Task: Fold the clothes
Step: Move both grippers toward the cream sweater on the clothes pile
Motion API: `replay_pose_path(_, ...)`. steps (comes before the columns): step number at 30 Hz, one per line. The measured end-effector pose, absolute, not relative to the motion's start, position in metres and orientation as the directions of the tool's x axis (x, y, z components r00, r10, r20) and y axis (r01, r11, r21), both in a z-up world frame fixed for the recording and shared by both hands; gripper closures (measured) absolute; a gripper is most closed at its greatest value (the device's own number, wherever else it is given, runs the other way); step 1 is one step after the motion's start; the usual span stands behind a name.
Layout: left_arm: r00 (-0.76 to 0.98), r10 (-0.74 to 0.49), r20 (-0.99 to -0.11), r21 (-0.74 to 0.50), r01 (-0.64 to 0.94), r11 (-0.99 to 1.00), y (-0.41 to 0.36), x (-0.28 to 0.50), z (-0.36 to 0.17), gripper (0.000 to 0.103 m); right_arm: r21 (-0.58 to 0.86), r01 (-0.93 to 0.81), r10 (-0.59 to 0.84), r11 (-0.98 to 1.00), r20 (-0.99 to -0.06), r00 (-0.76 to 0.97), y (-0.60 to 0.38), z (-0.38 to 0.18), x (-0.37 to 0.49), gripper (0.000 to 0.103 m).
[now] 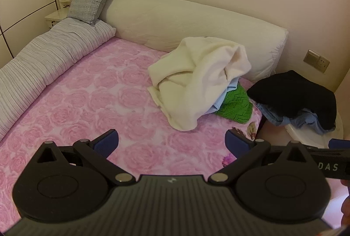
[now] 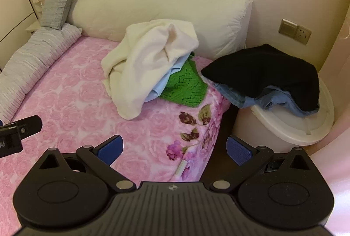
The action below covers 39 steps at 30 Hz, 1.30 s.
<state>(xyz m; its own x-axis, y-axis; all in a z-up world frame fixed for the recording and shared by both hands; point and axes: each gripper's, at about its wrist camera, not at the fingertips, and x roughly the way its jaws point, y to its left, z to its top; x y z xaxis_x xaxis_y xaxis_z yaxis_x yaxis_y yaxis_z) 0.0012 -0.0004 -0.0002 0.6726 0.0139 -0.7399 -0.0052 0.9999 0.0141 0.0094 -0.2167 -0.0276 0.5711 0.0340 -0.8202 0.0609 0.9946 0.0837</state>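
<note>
Both grippers hang over the near part of the bed with nothing in them: the left gripper (image 1: 171, 141) has its blue pads spread wide above the pink rose bedspread (image 1: 87, 104), and the right gripper (image 2: 175, 148) is spread just as wide over the bed's near corner. Farther back, close to the long white bolster (image 1: 186, 21), lies the heap of clothes — a cream sweater (image 1: 196, 78) crumpled on top, a pale blue garment (image 1: 227, 94) peeping out beneath it, and a green knitted piece (image 1: 236, 107) at the bottom. Beside the bed, a black garment (image 2: 266, 74) lies over blue jeans (image 2: 269, 98) on a white round stand (image 2: 306, 129). By its deep, loose folds the cream sweater looks soft, thick and fairly light; it should drape and sag rather than hold any shape, and a fleecy surface ought not to slip between the pads. A sound hold would be on a hem or shoulder edge, one gripper to each side — pinching the bunched middle would likely lift the layers under it as well.
</note>
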Motion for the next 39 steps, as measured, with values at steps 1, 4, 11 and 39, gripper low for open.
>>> replay_pose_path(1,0.670,0.013,-0.742,0.012,-0.006,1.000,0.000,0.002,0.000,0.001,0.083,0.062,0.033,0.995,-0.820,0.571,-0.215,-0.026,0.010,0.000)
replay_pose_path(4,0.662,0.009,-0.749,0.006,-0.007,1.000,-0.001,0.003,-0.001,0.001,0.081,0.063,0.030,0.995,-0.821,0.570,-0.210,-0.023,0.012,0.000)
replay_pose_path(11,0.672,-0.001,-0.741,-0.010,-0.009,1.000,0.008,-0.005,0.003,0.001,0.088,0.055,0.041,0.995,-0.818,0.573,-0.216,-0.031,0.011,0.000)
replay_pose_path(39,0.680,-0.040,-0.732,-0.050,0.005,0.999,0.025,-0.008,0.007,0.001,0.044,0.080,-0.012,0.996,-0.808,0.589,-0.200,-0.015,0.013,0.000)
